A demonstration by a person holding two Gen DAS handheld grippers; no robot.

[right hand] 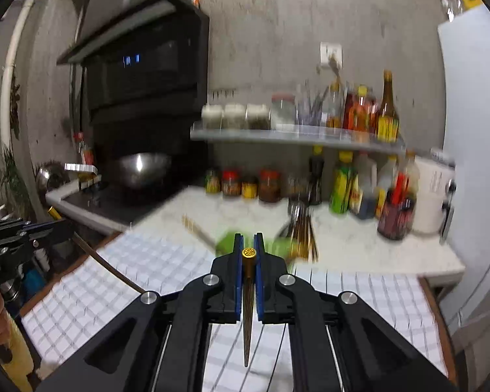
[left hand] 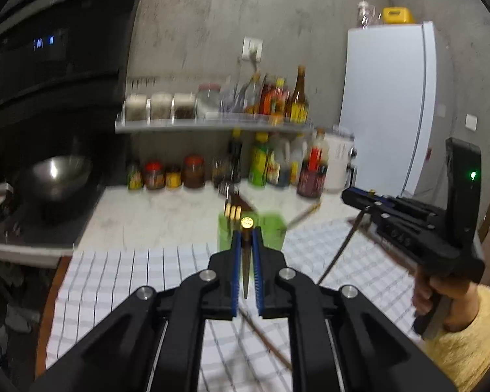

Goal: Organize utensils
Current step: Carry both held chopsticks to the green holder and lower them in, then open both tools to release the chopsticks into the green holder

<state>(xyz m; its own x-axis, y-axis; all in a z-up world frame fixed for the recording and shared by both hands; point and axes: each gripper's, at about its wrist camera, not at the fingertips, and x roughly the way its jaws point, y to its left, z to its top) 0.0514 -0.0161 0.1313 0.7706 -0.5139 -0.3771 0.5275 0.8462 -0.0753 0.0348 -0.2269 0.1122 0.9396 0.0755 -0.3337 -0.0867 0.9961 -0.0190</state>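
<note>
My left gripper [left hand: 245, 232] is shut on a dark, gold-capped chopstick [left hand: 246, 261] that points back toward the camera. Just beyond it a green holder [left hand: 272, 230] stands on the counter with chopsticks and a fork in it. A loose chopstick [left hand: 266, 338] lies on the checked cloth below. In the right wrist view my right gripper [right hand: 249, 237] is shut on a second gold-capped chopstick [right hand: 248, 310], with the green holder [right hand: 227, 241] behind it. Each gripper also shows in the other's view, the right gripper [left hand: 349, 196] and the left gripper [right hand: 60, 225], with its chopstick slanting down.
A white checked cloth [left hand: 121, 281] covers the near table. Sauce bottles and jars [left hand: 271, 166] line the back wall under a shelf [left hand: 212, 125]. A metal wok [left hand: 57, 171] sits on the stove at left. A white fridge [left hand: 388, 104] stands at right.
</note>
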